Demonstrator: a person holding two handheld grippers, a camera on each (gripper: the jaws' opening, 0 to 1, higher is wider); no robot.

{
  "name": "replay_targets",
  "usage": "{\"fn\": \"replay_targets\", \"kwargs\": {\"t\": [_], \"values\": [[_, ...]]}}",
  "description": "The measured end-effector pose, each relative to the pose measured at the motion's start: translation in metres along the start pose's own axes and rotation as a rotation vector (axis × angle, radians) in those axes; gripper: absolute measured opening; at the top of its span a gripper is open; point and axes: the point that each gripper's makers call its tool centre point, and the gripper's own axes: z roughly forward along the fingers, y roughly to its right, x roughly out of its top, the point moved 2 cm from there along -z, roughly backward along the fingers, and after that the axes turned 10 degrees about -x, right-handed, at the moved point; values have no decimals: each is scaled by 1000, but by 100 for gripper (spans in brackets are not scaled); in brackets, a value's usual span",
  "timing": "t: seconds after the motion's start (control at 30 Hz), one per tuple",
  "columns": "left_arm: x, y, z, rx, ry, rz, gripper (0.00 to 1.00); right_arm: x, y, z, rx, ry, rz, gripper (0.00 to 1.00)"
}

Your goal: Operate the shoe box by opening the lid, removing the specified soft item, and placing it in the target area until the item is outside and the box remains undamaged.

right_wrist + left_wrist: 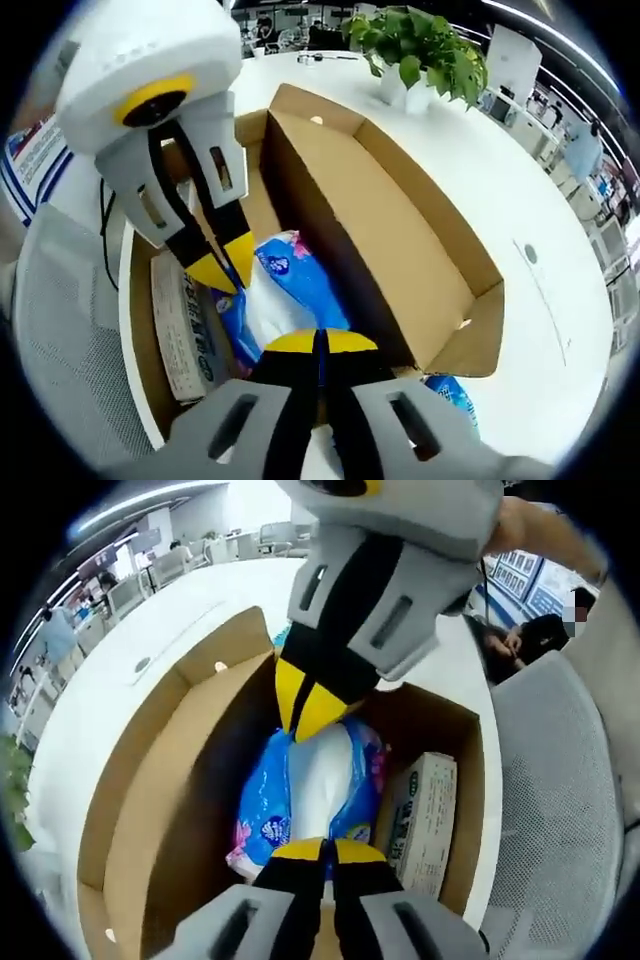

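Box [190, 780] lid open on desk [520, 210]. Blue pack [300, 790] lies inside box, clamped at opposite ends by left hand-held gripper [322, 852] and right hand-held gripper [320, 345]. Carton [420, 820] beside pack.

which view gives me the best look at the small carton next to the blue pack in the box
The left gripper view: the small carton lies unobstructed beside the blue pack. In the right gripper view it sits partly behind the left gripper.

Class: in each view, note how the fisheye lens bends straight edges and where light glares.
Left gripper view: the box walls bow outward, and the white table is washed out. Right gripper view: the lid edge curves, with ceiling strip lights streaking top right.
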Motion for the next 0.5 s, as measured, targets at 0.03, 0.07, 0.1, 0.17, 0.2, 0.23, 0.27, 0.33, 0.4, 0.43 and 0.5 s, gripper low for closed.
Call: {"fn": "replay_targets", "kwargs": {"t": [0.03, 0.07, 0.1, 0.17, 0.2, 0.23, 0.27, 0.33, 0.4, 0.43, 0.5], "values": [[0, 1, -2, 5, 4, -3, 1, 0, 0, -1, 0, 1, -7, 0], [-1, 1, -4, 7, 6, -5, 0, 1, -1, -1, 1, 4, -14, 0], [-1, 2, -6, 9, 9, -11, 0, 1, -1, -2, 5, 5, -17, 0], [-2, 3, -9, 14, 12, -15, 0, 2, -3, -4, 8, 10, -22, 0], [-2, 3, -11, 19, 15, -27, 0, 2, -3, -4, 10, 10, -20, 0], [-2, 3, -12, 22, 16, -35, 0, 4, -4, -6, 14, 16, -13, 0], [-2, 4, -15, 26, 19, -39, 0, 4, -4, -6, 14, 18, -12, 0], [-2, 4, -19, 35, 25, -42, 0, 8, -4, -10, 9, 34, -13, 0], [-1, 5, -23, 42, 29, -41, 0, 11, -5, -14, 12, 44, -12, 0], [0, 5, -25, 45, 31, -42, 0, 13, -4, -15, 11, 49, -10, 0], [1, 6, -30, 54, 35, -40, 0, 16, -5, -19, 13, 57, -9, 0]]}}
